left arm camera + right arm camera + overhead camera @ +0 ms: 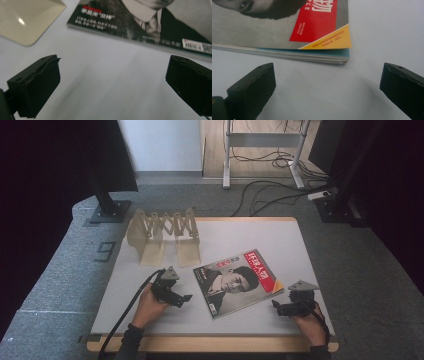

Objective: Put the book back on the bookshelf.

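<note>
Two grippers sit low over the table [150,317], one on either side of a magazine [238,282] that lies flat and closed, cover up, a little toward the near edge and right of the middle. The left gripper [181,298] has its fingers [37,87] spread wide with nothing between them, aimed at the magazine's left edge, close to it but not touching. The right gripper [278,308] is likewise released and empty, its fingers [253,88] facing the magazine's near right corner, where the page edges show as a thin stack.

Judging from this, the work has barely begun: the magazine is untouched, and the grasp and whatever move follows are all still to do. A folding wooden rack [162,232] stands near the far left corner, well apart from the magazine, and looks a likely place for it.

The magazine's long axis runs slantwise, from the near left up toward the far right, with the red title band at the far right end and the barcode end nearest the left gripper.
</note>
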`<action>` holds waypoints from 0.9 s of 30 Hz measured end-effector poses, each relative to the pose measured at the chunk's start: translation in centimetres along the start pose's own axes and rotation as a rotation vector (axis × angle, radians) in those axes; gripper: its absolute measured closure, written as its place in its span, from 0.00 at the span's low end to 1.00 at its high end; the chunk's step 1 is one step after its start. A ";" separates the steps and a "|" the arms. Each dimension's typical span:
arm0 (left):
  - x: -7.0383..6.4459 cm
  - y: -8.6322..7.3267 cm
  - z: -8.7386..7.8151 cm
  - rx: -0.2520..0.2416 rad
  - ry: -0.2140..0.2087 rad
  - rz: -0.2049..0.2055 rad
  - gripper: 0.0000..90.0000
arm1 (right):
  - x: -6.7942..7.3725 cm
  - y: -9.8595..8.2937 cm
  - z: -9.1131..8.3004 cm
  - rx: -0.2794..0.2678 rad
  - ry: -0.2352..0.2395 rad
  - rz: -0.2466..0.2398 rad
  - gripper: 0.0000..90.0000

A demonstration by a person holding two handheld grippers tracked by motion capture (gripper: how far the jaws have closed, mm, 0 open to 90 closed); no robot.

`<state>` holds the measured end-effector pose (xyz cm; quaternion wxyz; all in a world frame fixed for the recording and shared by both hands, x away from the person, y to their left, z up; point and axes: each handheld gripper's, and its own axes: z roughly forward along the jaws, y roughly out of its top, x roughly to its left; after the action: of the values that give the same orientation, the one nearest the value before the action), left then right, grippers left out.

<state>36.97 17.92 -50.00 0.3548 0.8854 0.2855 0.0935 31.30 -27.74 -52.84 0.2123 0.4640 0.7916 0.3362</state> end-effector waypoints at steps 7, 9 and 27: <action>0.5 2.1 1.1 0.008 -0.018 0.021 0.00 | 0.1 0.6 0.1 -0.014 -0.001 -0.004 0.00; 0.9 3.0 1.8 0.006 -0.023 0.035 0.00 | 0.1 0.7 0.2 -0.019 -0.005 -0.006 0.00; 2.6 5.6 7.2 0.038 -0.067 0.034 0.00 | 0.1 1.4 1.4 -0.021 -0.036 -0.021 0.00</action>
<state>44.17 11.97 -51.58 0.3458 0.8993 0.2599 0.0643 33.01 -26.73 -52.78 0.2352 0.4593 0.7889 0.3338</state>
